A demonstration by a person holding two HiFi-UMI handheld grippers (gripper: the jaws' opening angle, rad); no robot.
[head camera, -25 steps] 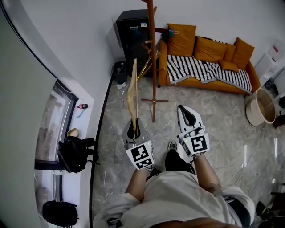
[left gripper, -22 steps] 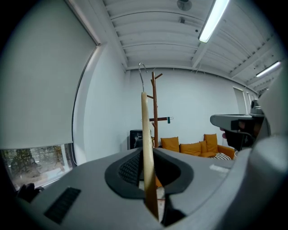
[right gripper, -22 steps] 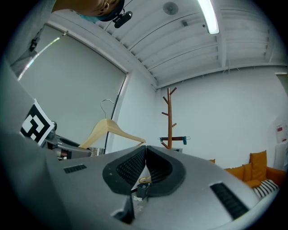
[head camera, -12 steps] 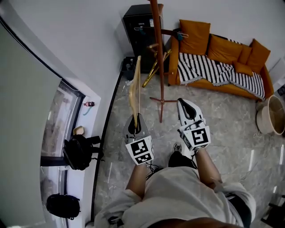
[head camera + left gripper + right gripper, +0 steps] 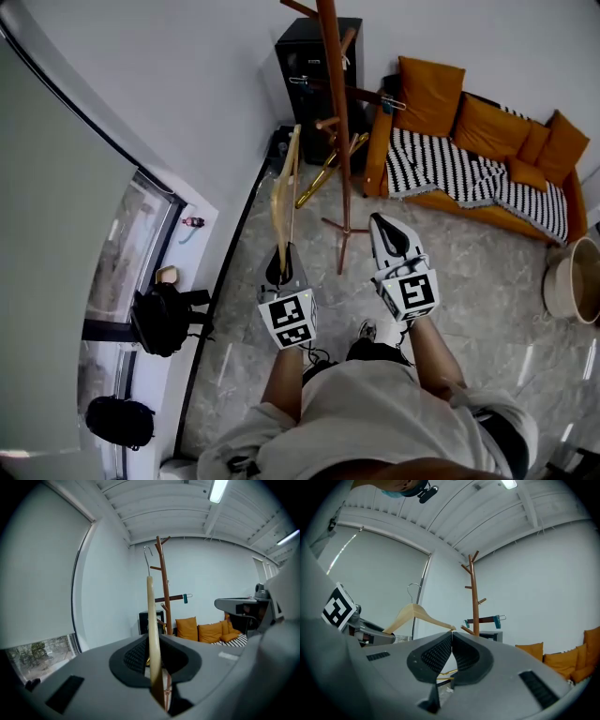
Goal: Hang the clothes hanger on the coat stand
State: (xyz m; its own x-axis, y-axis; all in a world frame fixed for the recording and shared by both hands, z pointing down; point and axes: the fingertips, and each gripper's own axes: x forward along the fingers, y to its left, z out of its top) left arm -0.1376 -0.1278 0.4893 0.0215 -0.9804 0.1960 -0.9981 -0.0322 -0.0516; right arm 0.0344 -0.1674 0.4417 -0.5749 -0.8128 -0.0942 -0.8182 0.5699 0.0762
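**Hanger in transit to the coat stand, held by one arm end**

The clothes hanger (image 5: 284, 192) stands upright left of centre in the head view. The left gripper (image 5: 280, 267) has its jaws clamped on the hanger's lower arm end, and the wire hook (image 5: 147, 557) is free on top. The right gripper (image 5: 389, 234), centre right, has its jaws pressed together on nothing. The wood looks light, rigid and smooth, so it may pivot in the pads; a hold on the arm keeps the hook clear. Compared with a second ago, the coat stand (image 5: 336, 112) at upper centre is nearer, its base is closer to both grippers, and the grip is unchanged.
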